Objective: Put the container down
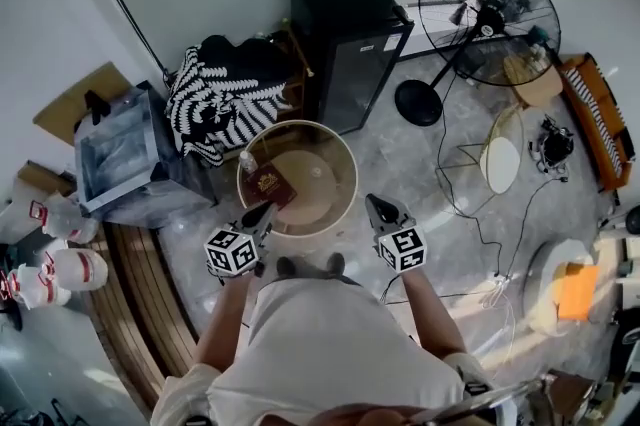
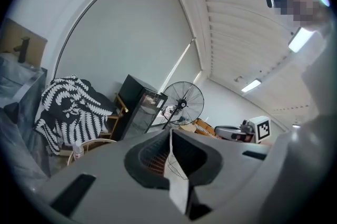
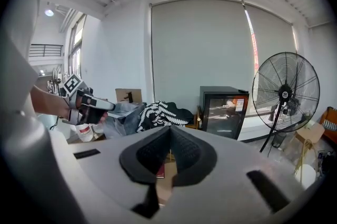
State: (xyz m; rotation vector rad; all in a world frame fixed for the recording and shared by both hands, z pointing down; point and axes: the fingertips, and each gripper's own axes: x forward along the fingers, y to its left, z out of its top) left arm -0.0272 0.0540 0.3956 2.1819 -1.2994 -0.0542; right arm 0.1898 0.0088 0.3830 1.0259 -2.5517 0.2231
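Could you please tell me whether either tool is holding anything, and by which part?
Nothing is held. The left tool and the right tool both have their jaws shut on nothing; the round container stands on the floor, ungripped.

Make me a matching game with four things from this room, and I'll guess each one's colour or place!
Things:
1 fridge
2 blanket
3 tub
4 red book

Clues:
A black-and-white pattern
B lying inside the tub
C plain black
D beige, standing on the floor

Pairs: 1-C, 2-A, 3-D, 4-B
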